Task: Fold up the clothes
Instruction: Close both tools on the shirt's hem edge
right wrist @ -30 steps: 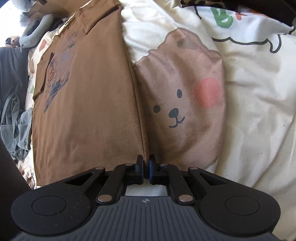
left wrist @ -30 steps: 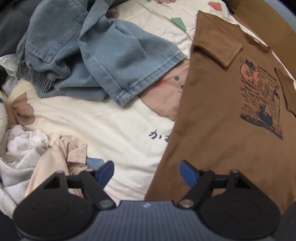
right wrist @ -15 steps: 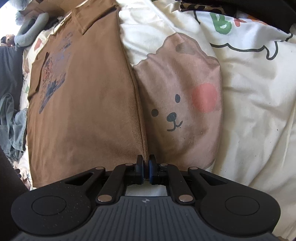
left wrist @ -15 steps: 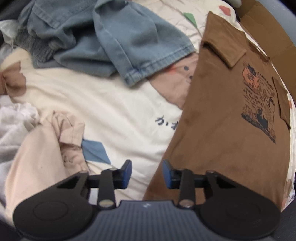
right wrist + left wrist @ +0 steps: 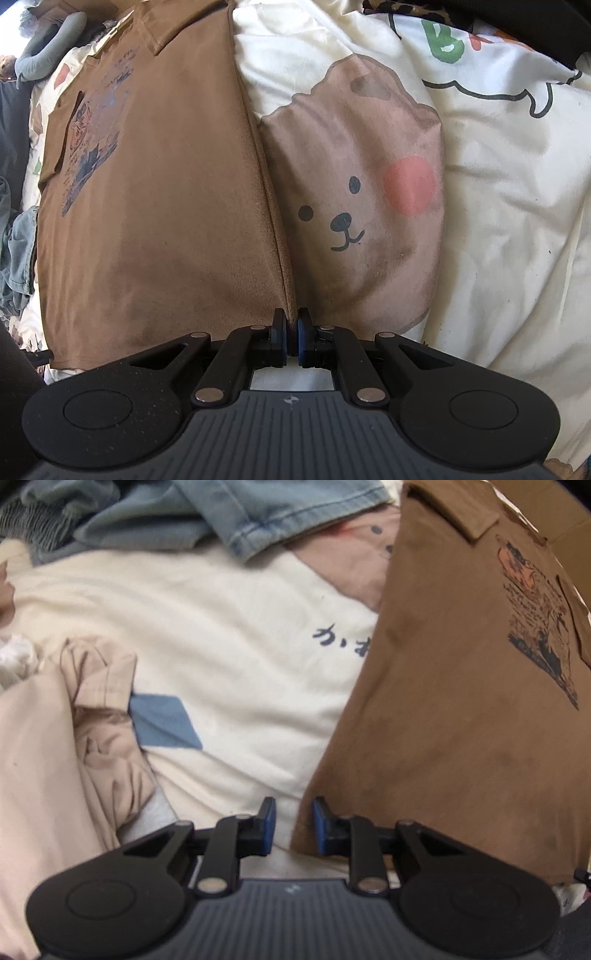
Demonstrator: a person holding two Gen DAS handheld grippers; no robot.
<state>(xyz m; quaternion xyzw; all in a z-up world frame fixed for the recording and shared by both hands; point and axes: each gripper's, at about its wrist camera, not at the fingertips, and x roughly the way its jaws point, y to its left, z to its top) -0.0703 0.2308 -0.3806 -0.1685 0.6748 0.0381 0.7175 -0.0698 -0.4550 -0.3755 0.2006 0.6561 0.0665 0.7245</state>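
A brown T-shirt [image 5: 461, 701] with a dark printed picture lies flat on a cream blanket [image 5: 240, 627], its sleeves folded in. My left gripper [image 5: 293, 825] points down at the shirt's lower left corner. Its jaws are closing, with the shirt's edge in the gap beside the right pad [image 5: 319, 825], and the pads do not press on it. In the right wrist view my right gripper [image 5: 291, 341] is shut on the opposite side edge of the brown T-shirt [image 5: 155, 203], with a thin strip of brown cloth pinched between the blue pads.
Blue jeans [image 5: 258, 506] lie crumpled at the top of the left wrist view. A pale pink garment [image 5: 44, 757] is bunched at the left. Brown cardboard [image 5: 554, 509] sits beyond the shirt. The blanket [image 5: 498, 184] bears a bear print [image 5: 354, 206].
My left gripper has come down toward the shirt's lower left corner and its jaws have narrowed from wide apart to a small gap. The right gripper has stayed shut on the shirt's edge.
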